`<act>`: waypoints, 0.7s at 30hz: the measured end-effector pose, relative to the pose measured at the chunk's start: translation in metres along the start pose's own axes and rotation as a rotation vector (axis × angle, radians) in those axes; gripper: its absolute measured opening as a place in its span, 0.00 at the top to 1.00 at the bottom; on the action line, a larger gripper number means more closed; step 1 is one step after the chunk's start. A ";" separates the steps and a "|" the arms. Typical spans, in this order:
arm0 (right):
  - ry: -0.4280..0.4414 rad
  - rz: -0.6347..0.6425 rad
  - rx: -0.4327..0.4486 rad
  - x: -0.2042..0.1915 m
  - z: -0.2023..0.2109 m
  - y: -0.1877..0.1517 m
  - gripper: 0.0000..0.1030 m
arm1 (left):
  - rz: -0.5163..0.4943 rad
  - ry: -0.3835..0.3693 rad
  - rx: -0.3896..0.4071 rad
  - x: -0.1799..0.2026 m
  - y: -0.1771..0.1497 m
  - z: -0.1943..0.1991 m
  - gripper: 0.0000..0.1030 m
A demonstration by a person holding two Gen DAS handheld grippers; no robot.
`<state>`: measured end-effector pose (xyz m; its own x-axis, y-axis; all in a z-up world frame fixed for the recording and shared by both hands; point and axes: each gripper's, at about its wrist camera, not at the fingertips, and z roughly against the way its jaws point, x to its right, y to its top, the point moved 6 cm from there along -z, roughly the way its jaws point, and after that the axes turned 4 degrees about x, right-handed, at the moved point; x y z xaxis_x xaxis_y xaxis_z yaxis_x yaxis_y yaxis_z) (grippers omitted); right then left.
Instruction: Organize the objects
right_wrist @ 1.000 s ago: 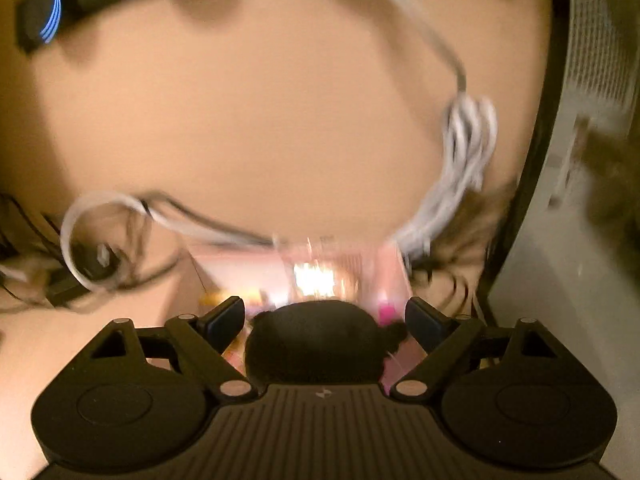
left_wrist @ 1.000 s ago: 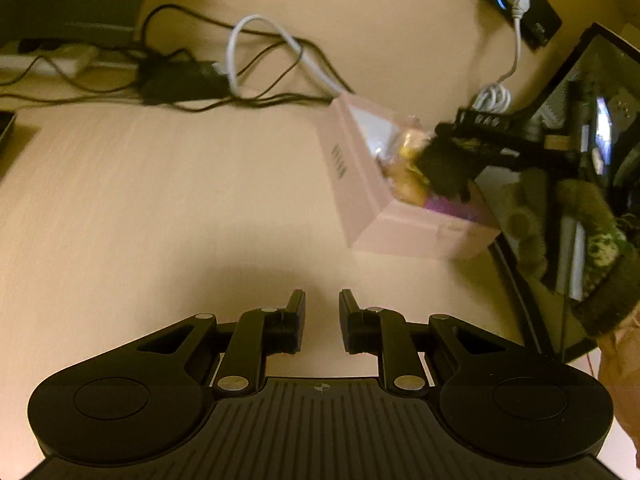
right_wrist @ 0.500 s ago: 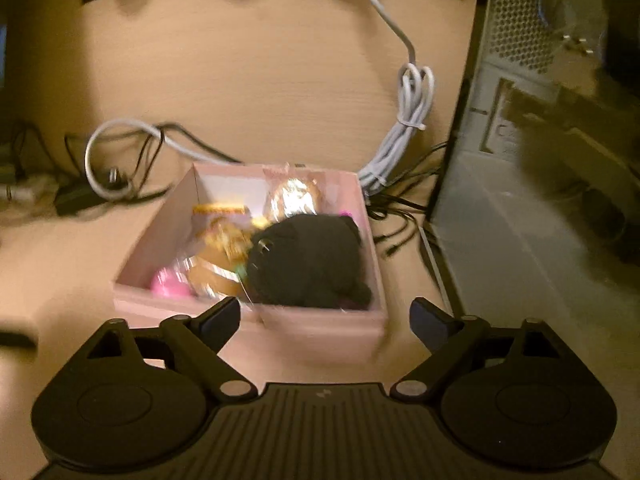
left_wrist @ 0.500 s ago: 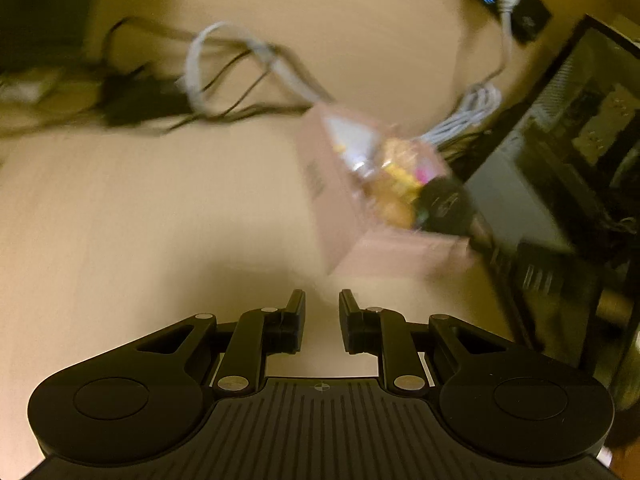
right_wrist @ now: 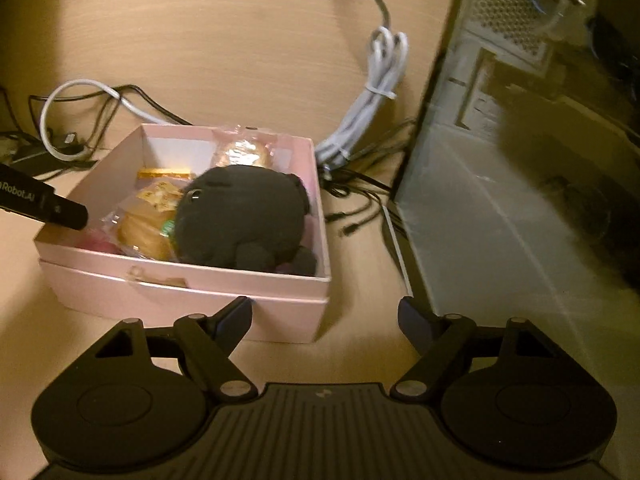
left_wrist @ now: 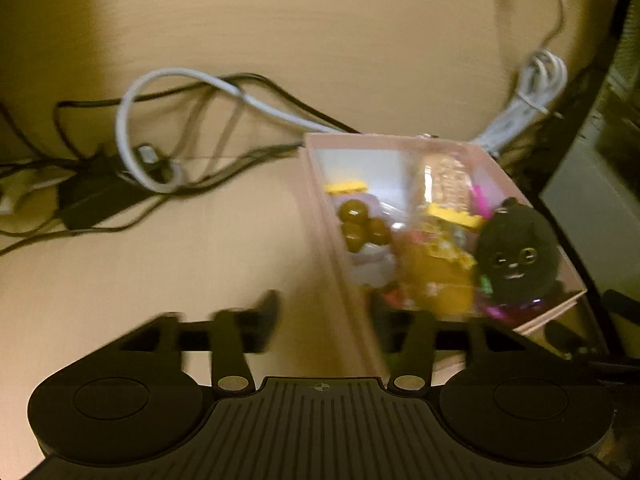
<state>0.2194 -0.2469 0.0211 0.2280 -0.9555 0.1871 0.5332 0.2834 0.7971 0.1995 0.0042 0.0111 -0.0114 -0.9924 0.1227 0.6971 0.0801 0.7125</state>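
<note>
A pink box point(right_wrist: 192, 296) stands on the wooden desk and holds a black plush toy point(right_wrist: 240, 220), wrapped snacks and small toys. The box also shows in the left wrist view point(left_wrist: 332, 240) with the plush point(left_wrist: 516, 256) at its right end. My left gripper point(left_wrist: 332, 324) is open, its jaws straddling the box's left wall; one of its fingers point(right_wrist: 60, 210) reaches over the box's left edge in the right wrist view. My right gripper point(right_wrist: 324, 320) is open and empty, just in front of the box's near right corner.
A dark computer case point(right_wrist: 520, 160) stands right of the box. A bundled white cable point(right_wrist: 376, 96) and black cables point(right_wrist: 360, 200) lie behind and beside the box. A white looped cable point(left_wrist: 160, 136) and black adapter point(left_wrist: 92, 196) lie at the left.
My left gripper has opened and moved right to the box's left wall. My right gripper has drawn back from the box, leaving the black plush inside.
</note>
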 end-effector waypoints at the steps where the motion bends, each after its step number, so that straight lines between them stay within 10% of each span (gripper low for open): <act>1: 0.014 0.004 0.001 -0.004 -0.001 0.001 0.22 | 0.005 0.016 0.013 -0.007 -0.001 0.002 0.28; 10: 0.083 0.038 0.013 -0.052 -0.015 0.019 0.21 | 0.130 0.084 0.002 -0.070 0.005 -0.009 0.08; 21: 0.027 -0.011 -0.018 -0.056 0.000 0.018 0.10 | 0.118 0.047 0.098 -0.068 0.006 0.032 0.12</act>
<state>0.2169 -0.1886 0.0251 0.2439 -0.9561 0.1623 0.5502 0.2743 0.7887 0.1814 0.0756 0.0292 0.1018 -0.9786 0.1790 0.6181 0.2032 0.7594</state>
